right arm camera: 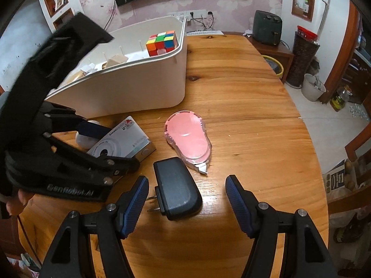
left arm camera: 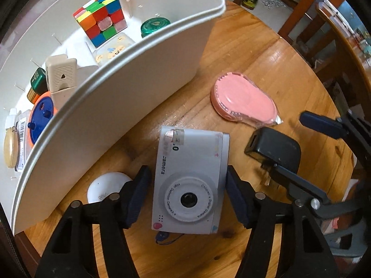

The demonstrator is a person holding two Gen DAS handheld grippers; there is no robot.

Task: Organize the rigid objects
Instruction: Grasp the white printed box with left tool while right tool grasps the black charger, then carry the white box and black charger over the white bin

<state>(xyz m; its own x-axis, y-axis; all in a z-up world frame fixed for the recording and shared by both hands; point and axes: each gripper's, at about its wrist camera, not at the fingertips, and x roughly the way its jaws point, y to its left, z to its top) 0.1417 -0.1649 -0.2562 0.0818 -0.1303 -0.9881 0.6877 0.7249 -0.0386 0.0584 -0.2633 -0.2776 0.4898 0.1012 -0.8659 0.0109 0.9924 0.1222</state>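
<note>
A white toy camera point(left arm camera: 190, 180) lies lens up on the wooden table point(right arm camera: 243, 115), beside the white bin point(left arm camera: 139, 53). My left gripper point(left arm camera: 187, 169) points straight down over it, and its blue pads sit against the camera's two long sides. The right wrist view shows the same grip on the camera point(right arm camera: 125, 139). A black plug charger point(right arm camera: 178, 185) lies between the open fingers of my right gripper point(right arm camera: 187, 179), nearer the left finger, with no pad touching it. A pink tape dispenser point(right arm camera: 187, 139) rests just beyond the charger.
The bin point(right arm camera: 139, 85) holds a colour cube point(left arm camera: 102, 18), a green lid, a beige box and several other small items. A white round object point(left arm camera: 104, 187) lies by the bin wall, left of the camera. The table edge curves round at the right.
</note>
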